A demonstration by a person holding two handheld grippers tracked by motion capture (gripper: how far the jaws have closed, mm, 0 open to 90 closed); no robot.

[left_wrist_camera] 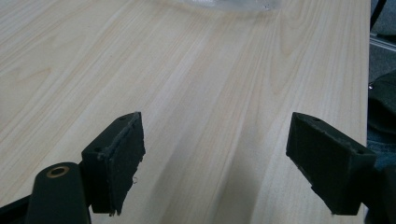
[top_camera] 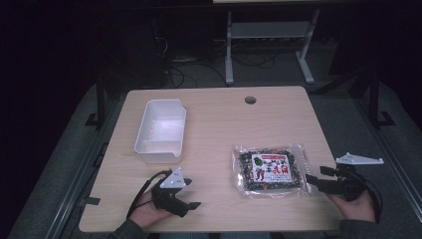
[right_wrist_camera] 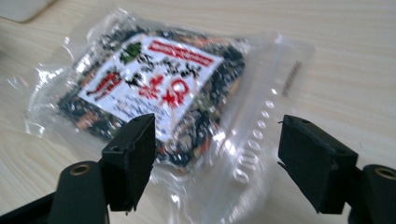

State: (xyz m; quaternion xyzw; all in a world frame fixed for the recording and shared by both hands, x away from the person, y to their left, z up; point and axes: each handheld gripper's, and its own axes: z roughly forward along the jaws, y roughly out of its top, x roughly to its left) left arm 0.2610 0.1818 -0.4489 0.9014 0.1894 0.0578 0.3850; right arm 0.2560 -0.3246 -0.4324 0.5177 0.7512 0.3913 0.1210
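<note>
Fingers (right_wrist_camera: 317, 163) of the right gripper (right_wrist_camera: 215, 161): we record them released, spread wide, the near clear edge of a sealed snack packet (right_wrist_camera: 154, 88) lying between and just beyond them, not gripped. Fingers (left_wrist_camera: 122, 158) of the left gripper (left_wrist_camera: 215, 163): we note them likewise released, bare wood between them. Snack packet (top_camera: 269, 169): we list it flat on the counter (top_camera: 219, 129), right of centre, white and red label up, just beside the right gripper (top_camera: 313, 181). Left gripper (top_camera: 191, 196): at the near edge, well apart from the packet. White plastic tub (top_camera: 160, 130): we log it upright on the counter's left half, beyond the left gripper.
</note>
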